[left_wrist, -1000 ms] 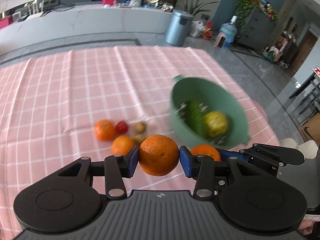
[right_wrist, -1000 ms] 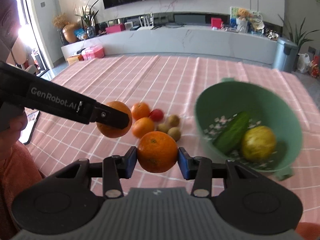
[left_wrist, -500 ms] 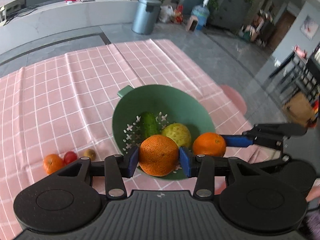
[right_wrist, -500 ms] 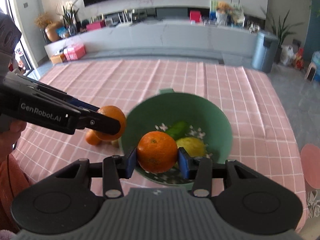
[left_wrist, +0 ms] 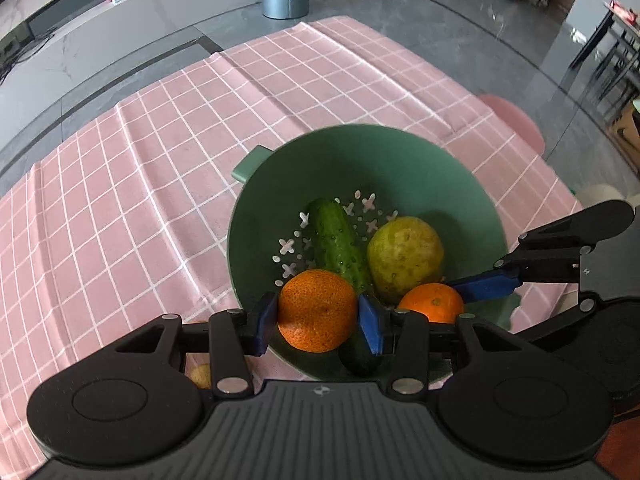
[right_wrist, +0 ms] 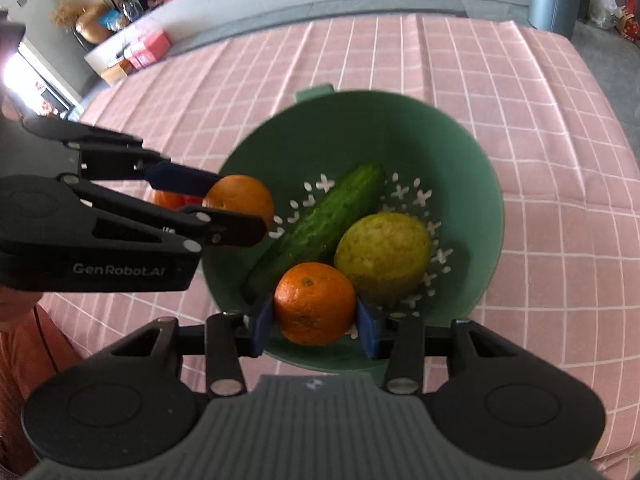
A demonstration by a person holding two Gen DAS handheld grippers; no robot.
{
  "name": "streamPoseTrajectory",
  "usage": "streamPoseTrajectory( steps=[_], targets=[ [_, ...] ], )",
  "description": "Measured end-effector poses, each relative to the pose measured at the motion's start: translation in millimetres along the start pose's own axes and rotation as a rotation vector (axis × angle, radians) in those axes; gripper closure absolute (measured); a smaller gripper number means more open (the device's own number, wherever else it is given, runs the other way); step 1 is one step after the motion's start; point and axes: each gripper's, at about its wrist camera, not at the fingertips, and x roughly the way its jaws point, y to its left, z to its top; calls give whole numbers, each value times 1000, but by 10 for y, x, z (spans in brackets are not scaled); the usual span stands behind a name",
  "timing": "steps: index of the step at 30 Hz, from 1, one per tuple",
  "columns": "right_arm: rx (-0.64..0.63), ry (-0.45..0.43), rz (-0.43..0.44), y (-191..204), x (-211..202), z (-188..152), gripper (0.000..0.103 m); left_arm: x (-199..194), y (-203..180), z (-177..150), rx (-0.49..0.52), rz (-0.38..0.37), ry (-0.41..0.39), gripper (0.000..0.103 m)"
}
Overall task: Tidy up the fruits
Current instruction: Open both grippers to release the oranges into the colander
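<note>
Tools both gripped fruit as I watched: left tool pinching one orange, right tool pinching another orange, over green colander.

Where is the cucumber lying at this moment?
The cucumber lies inside the green colander, centre of the right wrist view, slanted across the bottom. The yellow-green fruit sits at its right.
</note>
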Motion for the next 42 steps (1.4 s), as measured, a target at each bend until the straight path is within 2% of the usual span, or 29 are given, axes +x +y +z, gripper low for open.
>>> streamPoseTrajectory(
  steps=[5,13,15,19,20,22,28,37,42],
  targets=[
    [-5,33,2,3,95,14,62,100,-51,2,51,43,23,53],
    [-31,55,-13,52,157,27,60,158,-29,25,51,40,34,51],
    [-31,49,-13,53,147,25,59,155,-25,9,49,46,27,46],
    [-30,26,-28,69,75,21,50,84,10,-2,25,26,3,42],
    [-30,17,-31,78,47,16,50,43,21,-7,17,20,-10,38],
    [-27,0,-29,96,-14,6,50,-49,30,-20,13,18,-29,38],
    [-36,-105,-32,256,-267,-72,50,-458,72,-137,-20,24,-127,38],
    [-79,-286,-38,737,-461,-313,50,-944,150,-556,-61,152,-246,38],
    [-102,-382,-55,1024,-448,-456,47,-1059,296,-819,-98,164,-272,38]
  ],
)
